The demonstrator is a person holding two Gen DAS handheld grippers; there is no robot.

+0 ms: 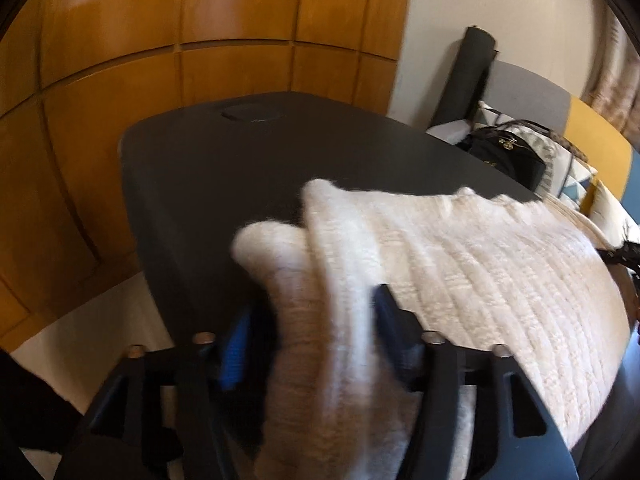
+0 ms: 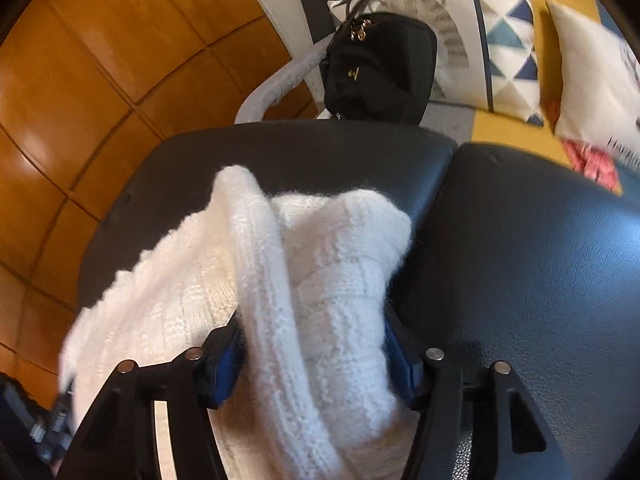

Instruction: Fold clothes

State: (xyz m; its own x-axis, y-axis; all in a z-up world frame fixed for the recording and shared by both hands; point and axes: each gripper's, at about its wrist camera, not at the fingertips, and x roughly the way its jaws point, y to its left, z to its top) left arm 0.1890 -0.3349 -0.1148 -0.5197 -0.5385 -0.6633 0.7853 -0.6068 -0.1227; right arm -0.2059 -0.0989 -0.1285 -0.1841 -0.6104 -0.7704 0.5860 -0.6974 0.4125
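Note:
A cream cable-knit sweater (image 1: 460, 264) lies bunched on a dark padded tabletop (image 1: 208, 168). In the left wrist view a thick fold of it runs back between the fingers of my left gripper (image 1: 312, 312). The jaws stand wide, and a dark gap shows between the left blue pad (image 1: 236, 344) and the knit. In the right wrist view the sweater (image 2: 328, 240) is heaped up between the fingers of my right gripper (image 2: 314, 332). Those jaws are also wide, with the knit loosely filling the space between the blue pads (image 2: 228, 364).
The tabletop (image 2: 280, 148) meets a second black leather-like surface (image 2: 540, 260) on the right. Behind it lie a black bag (image 2: 376, 72) and patterned pillows (image 2: 500, 48) on a yellow and grey couch. Wooden panels (image 1: 200, 20) stand behind and to the left.

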